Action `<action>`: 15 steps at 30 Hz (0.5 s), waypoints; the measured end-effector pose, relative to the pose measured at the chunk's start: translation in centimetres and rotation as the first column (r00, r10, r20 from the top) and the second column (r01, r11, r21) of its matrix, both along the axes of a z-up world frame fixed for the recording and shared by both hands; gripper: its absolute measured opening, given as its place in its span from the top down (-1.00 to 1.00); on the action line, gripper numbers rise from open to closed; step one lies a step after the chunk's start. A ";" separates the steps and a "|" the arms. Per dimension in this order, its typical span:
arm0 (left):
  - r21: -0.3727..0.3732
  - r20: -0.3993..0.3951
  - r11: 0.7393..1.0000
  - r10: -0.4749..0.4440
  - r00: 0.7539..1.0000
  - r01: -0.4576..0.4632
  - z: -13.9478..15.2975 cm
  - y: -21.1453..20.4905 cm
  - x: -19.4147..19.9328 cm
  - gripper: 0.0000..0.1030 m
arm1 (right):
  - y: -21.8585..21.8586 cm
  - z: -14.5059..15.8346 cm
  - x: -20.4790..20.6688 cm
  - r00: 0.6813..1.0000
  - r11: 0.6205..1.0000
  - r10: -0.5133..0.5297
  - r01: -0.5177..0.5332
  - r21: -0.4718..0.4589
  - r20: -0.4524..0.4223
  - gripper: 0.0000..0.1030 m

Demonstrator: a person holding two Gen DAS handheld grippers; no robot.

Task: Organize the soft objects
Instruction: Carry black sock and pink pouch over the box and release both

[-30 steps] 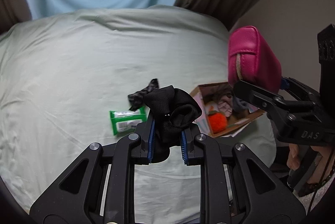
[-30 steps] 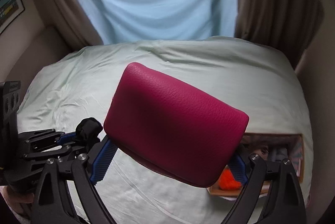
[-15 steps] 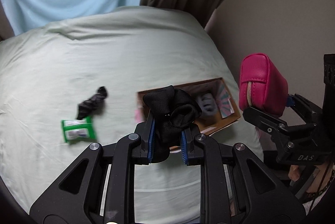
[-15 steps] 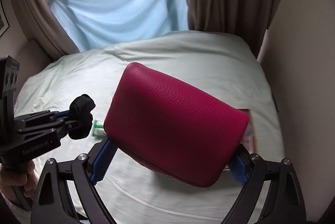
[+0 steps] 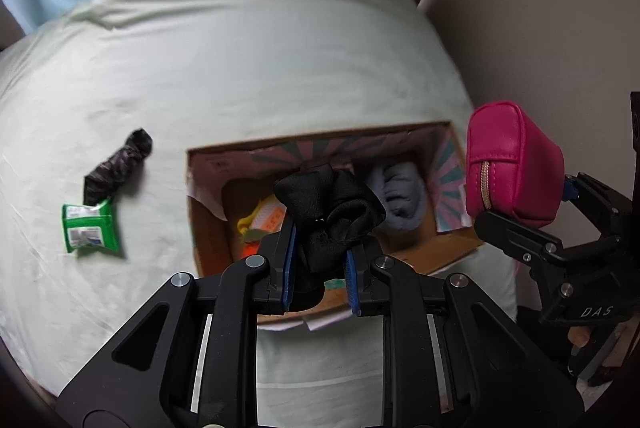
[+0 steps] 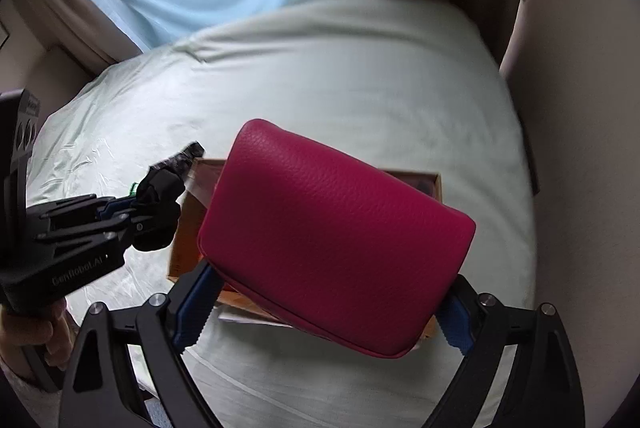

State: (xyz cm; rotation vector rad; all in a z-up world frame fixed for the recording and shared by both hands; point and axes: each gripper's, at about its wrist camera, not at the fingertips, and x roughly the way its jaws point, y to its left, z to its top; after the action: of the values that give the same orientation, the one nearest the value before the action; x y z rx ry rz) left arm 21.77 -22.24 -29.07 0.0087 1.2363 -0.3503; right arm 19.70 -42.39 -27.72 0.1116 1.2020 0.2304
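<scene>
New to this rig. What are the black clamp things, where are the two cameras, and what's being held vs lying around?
No robot arm: a person carries two handheld grippers, each with a fisheye camera looking along its fingers. In the left view, the left gripper is shut on a black cloth bundle above an open cardboard box of soft items. In the right view, the right gripper clamps a pink zip pouch. On the pale green bed sheet lie a green packet and a dark rolled cloth.
</scene>
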 end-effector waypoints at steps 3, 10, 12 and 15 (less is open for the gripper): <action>0.038 -0.048 0.999 -0.009 0.999 0.011 -3.0 -0.9 1.0 0.66 | -0.6 -2.5 1.3 0.998 0.999 -0.017 0.019 0.033 -0.059 -0.77; 0.092 -0.128 0.995 -0.015 0.992 0.027 -7.5 -2.7 1.2 0.66 | -0.9 -7.6 3.1 0.982 0.995 -0.041 0.056 0.078 -0.185 -0.78; 0.105 -0.129 0.994 -0.020 0.991 0.034 -7.8 -3.1 1.1 0.66 | -1.3 -8.7 3.3 0.977 0.993 -0.043 0.065 0.096 -0.210 -0.79; 0.111 -0.130 0.993 -0.026 0.991 0.040 -8.1 -3.3 1.1 0.66 | -1.4 -9.4 3.8 0.970 0.991 -0.051 0.078 0.105 -0.237 -0.83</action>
State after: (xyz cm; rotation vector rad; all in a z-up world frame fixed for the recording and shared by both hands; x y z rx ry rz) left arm 22.88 -25.53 -37.21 0.1057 1.3833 -0.3129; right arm 23.50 -43.82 -37.17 0.2837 1.4175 0.2329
